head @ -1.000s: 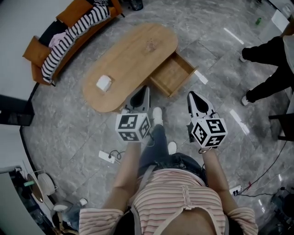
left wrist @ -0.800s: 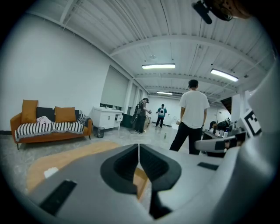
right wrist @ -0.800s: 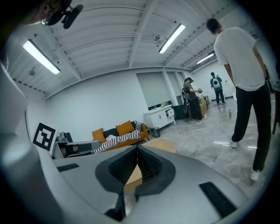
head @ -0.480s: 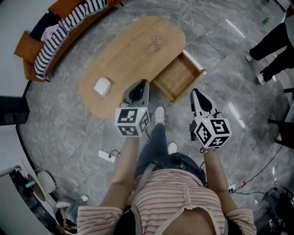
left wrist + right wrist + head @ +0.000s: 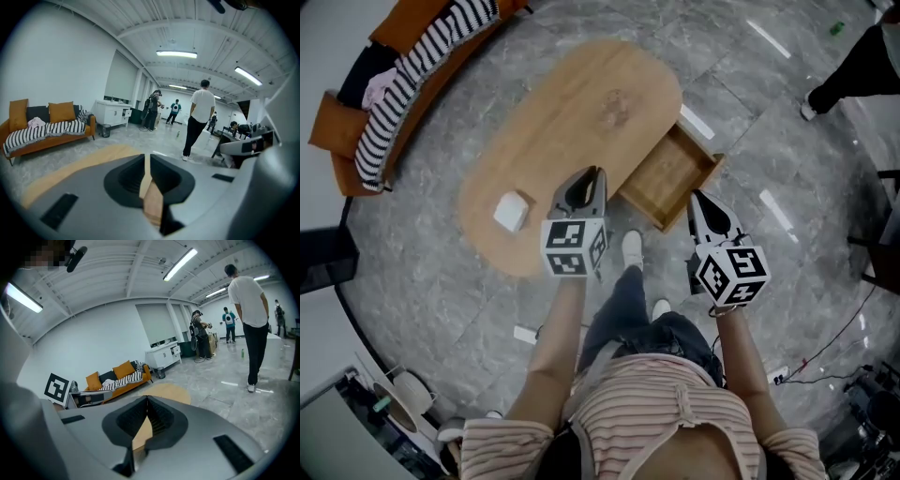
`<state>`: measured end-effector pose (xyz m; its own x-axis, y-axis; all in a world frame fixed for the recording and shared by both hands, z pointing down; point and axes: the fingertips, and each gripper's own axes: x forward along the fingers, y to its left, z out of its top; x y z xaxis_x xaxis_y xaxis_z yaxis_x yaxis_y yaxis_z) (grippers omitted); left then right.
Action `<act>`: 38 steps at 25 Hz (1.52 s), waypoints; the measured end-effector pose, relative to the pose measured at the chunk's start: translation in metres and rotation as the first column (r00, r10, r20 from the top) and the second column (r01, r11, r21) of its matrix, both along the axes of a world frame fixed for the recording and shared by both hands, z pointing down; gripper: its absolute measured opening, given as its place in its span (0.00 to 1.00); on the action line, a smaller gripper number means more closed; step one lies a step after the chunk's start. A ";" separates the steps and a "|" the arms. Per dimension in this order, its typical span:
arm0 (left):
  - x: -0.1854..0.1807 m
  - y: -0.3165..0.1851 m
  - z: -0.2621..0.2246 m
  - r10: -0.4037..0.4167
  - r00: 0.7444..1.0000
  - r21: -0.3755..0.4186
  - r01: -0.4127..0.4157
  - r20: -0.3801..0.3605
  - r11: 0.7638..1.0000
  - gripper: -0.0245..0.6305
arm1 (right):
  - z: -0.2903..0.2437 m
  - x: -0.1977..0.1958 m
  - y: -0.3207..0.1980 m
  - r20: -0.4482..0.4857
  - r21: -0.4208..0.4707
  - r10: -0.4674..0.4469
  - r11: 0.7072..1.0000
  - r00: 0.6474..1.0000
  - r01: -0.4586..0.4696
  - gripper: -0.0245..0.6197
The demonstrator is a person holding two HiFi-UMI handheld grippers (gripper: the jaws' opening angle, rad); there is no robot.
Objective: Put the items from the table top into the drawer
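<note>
Pale honey-wood table (image 5: 572, 122), a matching wooden drawer (image 5: 670, 178), and one white item (image 5: 512, 212) bright against the grain. The floor (image 5: 769, 141) is grey marble with lighter veining. The sofa (image 5: 326, 141) is orange, draped with a black-and-white striped throw (image 5: 412, 66) and a pink cloth (image 5: 380, 86). Left tongs (image 5: 598, 172) and right tongs (image 5: 695, 195) are grey with black inner faces; left cube (image 5: 574, 248) and right cube (image 5: 729, 274) wear black-and-white square markers. The person's top (image 5: 675, 412) has pink-and-white stripes, trousers (image 5: 623, 300) are dark blue, shoes (image 5: 632, 246) white
</note>
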<state>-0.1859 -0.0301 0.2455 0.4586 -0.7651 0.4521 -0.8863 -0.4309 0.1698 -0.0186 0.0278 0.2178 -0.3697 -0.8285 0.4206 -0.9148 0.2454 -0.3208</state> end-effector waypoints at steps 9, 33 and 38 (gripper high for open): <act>0.000 -0.064 0.044 0.042 0.998 -0.069 -0.040 0.036 0.997 0.10 | 0.022 -0.007 -0.038 -0.035 -0.067 0.019 0.998 0.999 -0.021 0.05; 0.021 -0.167 0.252 0.088 0.979 -0.205 -0.050 0.182 0.978 0.21 | 0.190 -0.018 -0.085 0.025 -0.223 -0.026 0.974 0.999 0.031 0.05; 0.017 -0.182 0.284 0.085 0.975 -0.236 -0.036 0.203 0.971 0.21 | 0.215 -0.019 -0.089 0.039 -0.253 -0.024 0.967 0.999 0.034 0.05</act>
<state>-0.1685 -0.2119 0.5295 0.3766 -0.6029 0.7033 -0.8859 -0.4563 0.0832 -0.0379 -0.0609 0.4333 -0.4105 -0.6852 0.6017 -0.8953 0.1779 -0.4083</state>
